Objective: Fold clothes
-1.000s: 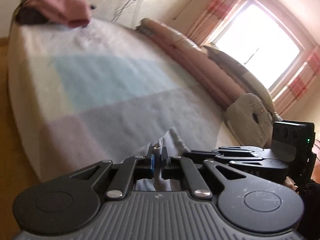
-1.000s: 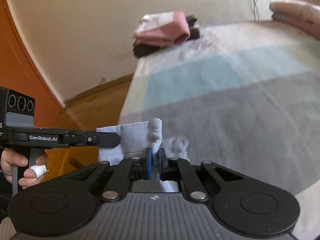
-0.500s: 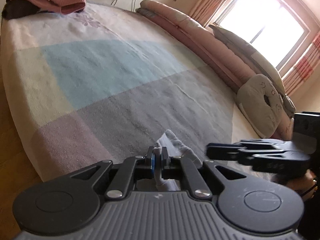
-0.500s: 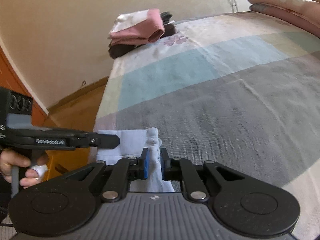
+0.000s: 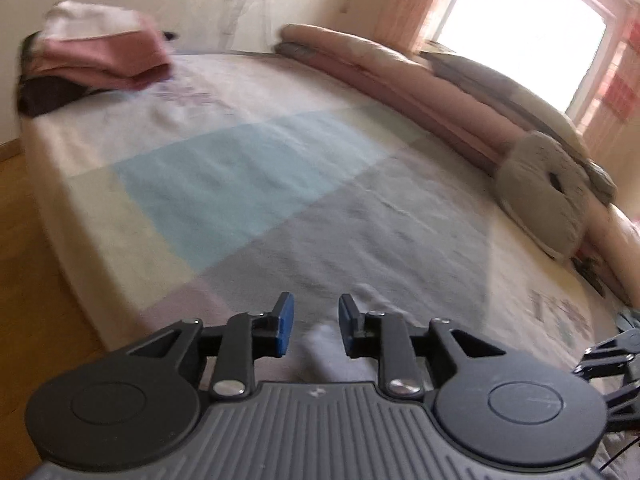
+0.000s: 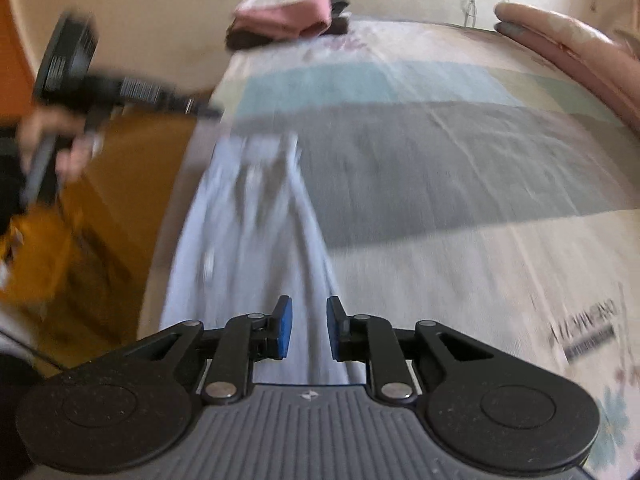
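Pale blue cloth, a garment [image 6: 256, 240] of some kind, lies stretched in a long strip along the near edge of the bed [image 6: 440, 168], from the lower middle of the right wrist view up toward the centre left. It looks laid out lengthwise with some ridges in it; how many folds it already has, I cannot tell because of the blur. The right gripper [image 6: 307, 328] hovers over its near end with the jaws apart and nothing between them. The left gripper [image 5: 315, 328] is also parted and empty, with a bit of the cloth below it. At the upper left, a stack of folded clothes [image 5: 100, 56], pink on top, sits in the far corner. So some pieces seem finished, and this one probably needs more folding.
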Motion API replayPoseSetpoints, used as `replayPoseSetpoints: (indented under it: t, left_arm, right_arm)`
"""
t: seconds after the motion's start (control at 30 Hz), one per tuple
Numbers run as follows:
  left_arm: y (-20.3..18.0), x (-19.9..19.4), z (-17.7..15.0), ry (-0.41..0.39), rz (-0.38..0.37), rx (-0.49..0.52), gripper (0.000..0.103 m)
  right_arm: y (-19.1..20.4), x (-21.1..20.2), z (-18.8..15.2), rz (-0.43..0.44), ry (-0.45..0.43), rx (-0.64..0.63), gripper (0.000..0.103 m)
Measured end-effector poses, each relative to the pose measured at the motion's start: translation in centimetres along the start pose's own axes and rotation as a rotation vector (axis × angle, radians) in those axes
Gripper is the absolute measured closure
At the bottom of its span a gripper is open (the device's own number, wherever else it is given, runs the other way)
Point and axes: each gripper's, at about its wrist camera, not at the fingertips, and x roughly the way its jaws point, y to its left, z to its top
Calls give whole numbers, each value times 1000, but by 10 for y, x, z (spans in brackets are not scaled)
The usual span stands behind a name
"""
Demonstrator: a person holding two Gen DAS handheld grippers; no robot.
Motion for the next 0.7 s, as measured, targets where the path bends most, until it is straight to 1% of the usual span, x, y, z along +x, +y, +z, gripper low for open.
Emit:
replayPoseSetpoints:
  t: [0.13, 0.17, 0.27, 0.37, 0.43, 0.53, 0.63, 0.7]
  left_arm:
    - [-43, 10, -14, 49, -89, 103, 70]
    - [-55, 14, -19, 69, -104, 140, 67]
    - [-91, 21, -35, 124, -139, 260, 66]
    - [-121, 23, -50, 166, -186, 352, 66]
    - [-142, 23, -59, 189, -223, 404, 64]
    - [-169, 23, -71, 209, -274, 463, 61]
    - [-192, 27, -80, 236, -314, 501, 58]
    - [-207, 30, -86, 255, -329, 531, 58]
  right_arm:
    - [-4, -27, -32, -81, 4, 75, 80]
    - [-5, -33, -39, -102, 5, 95, 78]
    - [-12, -57, -64, -171, 2, 165, 75]
    - [-29, -91, -100, -267, -5, 280, 75]
    - [-37, -114, -127, -335, -1, 349, 75]
    - [-40, -139, -160, -412, 3, 417, 75]
    - [-37, -157, -188, -444, -8, 476, 75]
    - [-32, -163, -202, -463, -11, 490, 75]
